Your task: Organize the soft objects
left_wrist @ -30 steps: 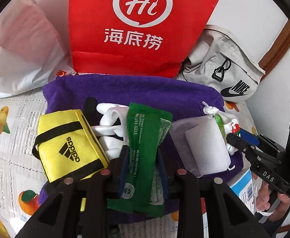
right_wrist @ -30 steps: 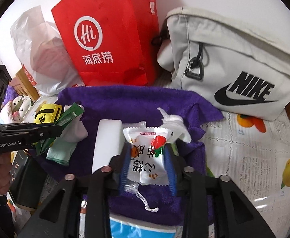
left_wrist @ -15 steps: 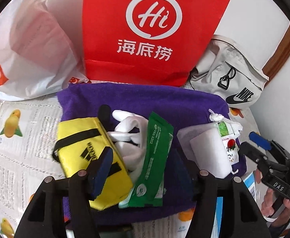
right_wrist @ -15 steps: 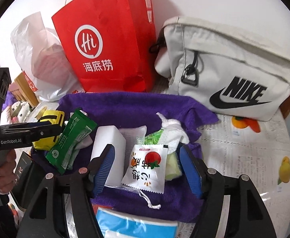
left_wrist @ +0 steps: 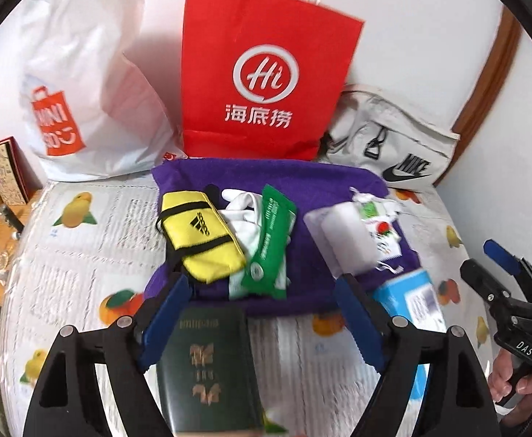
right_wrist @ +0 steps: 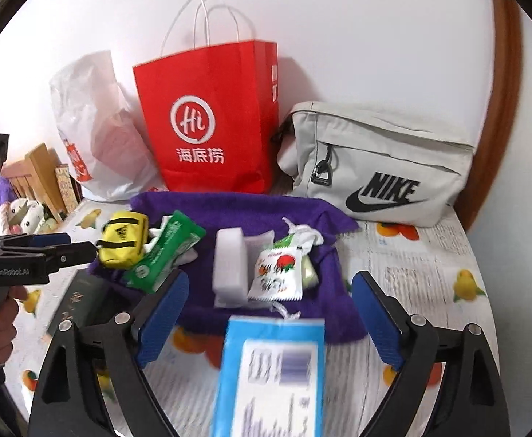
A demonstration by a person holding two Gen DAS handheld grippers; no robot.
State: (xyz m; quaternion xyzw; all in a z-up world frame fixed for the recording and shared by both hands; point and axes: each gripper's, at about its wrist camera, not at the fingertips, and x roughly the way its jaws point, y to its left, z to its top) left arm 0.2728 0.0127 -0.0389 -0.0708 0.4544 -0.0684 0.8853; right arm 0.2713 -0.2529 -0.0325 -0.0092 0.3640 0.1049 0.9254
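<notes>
While both my left gripper (left_wrist: 262,313) and right gripper (right_wrist: 269,317) hang spread and empty, the green plastic wipes packet (left_wrist: 267,244) at centre leans on the purple towel (left_wrist: 266,178); it could slide off.

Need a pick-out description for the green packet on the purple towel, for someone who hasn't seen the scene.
Find the tall red paper bag against the wall; a purple towel lies flat in front of it. On the towel's left half, the green packet leans on white cloth, just right of a yellow pouch. It is the only green, long, flat wrapper with white print in that cluster.
</notes>
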